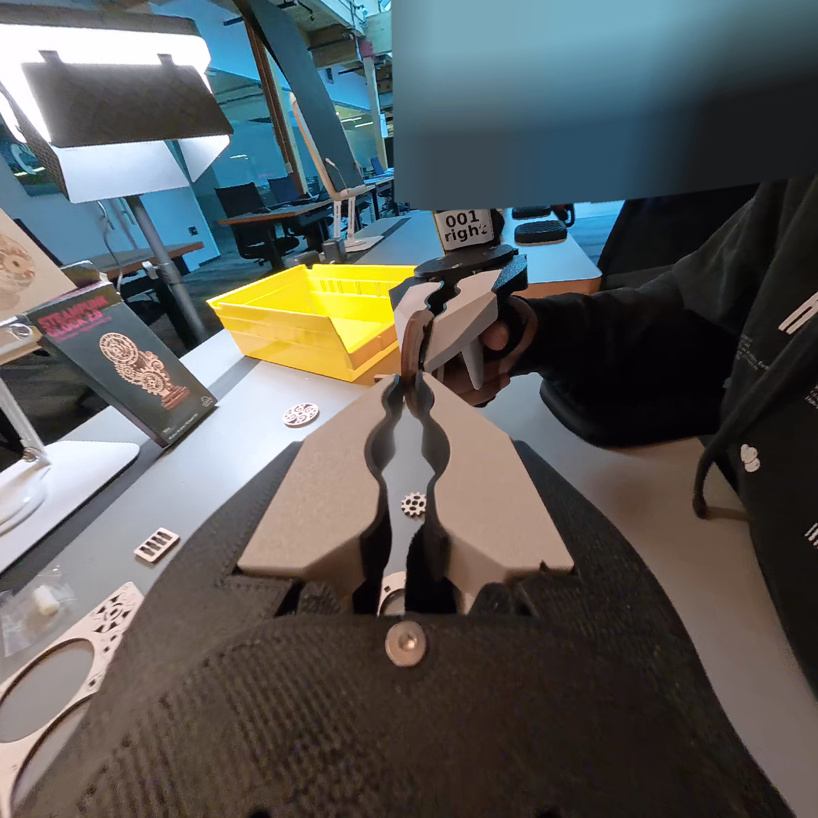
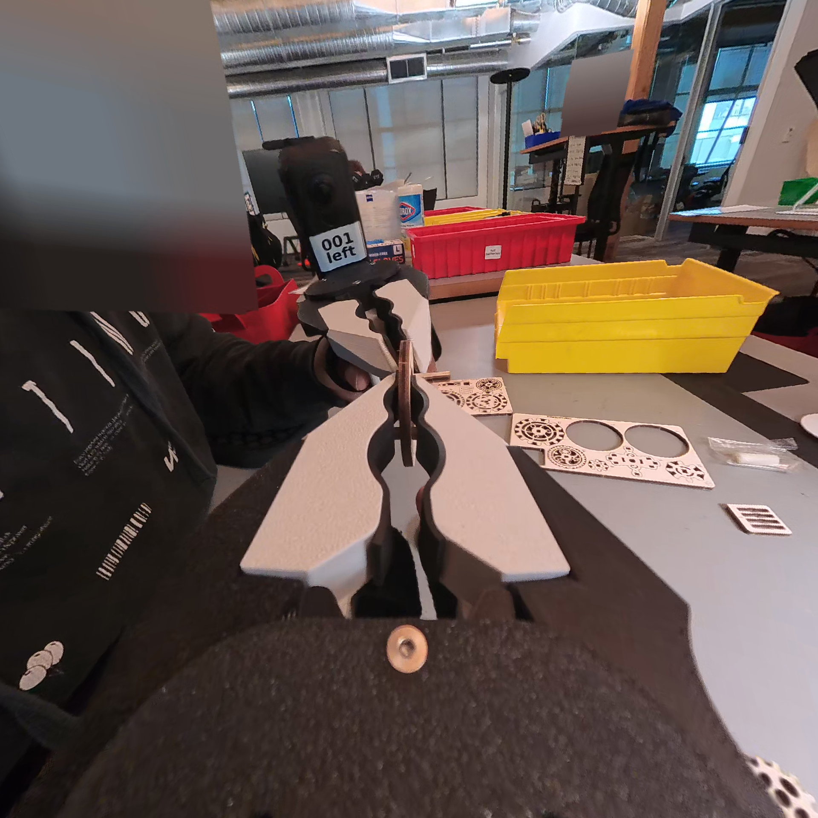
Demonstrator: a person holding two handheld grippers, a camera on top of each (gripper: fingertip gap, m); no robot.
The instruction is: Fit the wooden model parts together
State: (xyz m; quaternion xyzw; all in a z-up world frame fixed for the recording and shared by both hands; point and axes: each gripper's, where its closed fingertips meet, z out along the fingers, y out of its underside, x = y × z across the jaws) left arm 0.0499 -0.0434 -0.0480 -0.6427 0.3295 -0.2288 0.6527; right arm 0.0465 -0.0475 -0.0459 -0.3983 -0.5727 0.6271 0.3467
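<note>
The right gripper [image 2: 405, 389] holds a round wooden disc [image 2: 405, 411] on its edge; its jaws are closed on the disc, which stands upright between the two grey fingers [image 2: 336, 460]. The left gripper [image 1: 409, 385] faces it from the other side, tip to tip, above the grey table [image 1: 212, 482]. The left jaws are almost pressed together at the tips, and they seem to touch the edge of the same disc [image 1: 409, 349], but I cannot tell for sure if they pinch it. A small wooden gear [image 1: 414, 505] lies on the table under the left gripper. Near it are a round patterned piece [image 1: 301, 414] and a small slotted piece [image 1: 156, 544]. Two wooden sheets [image 2: 611, 451] with cut-out parts lie to the right, and a yellow bin [image 2: 619, 327] stands behind them.
</note>
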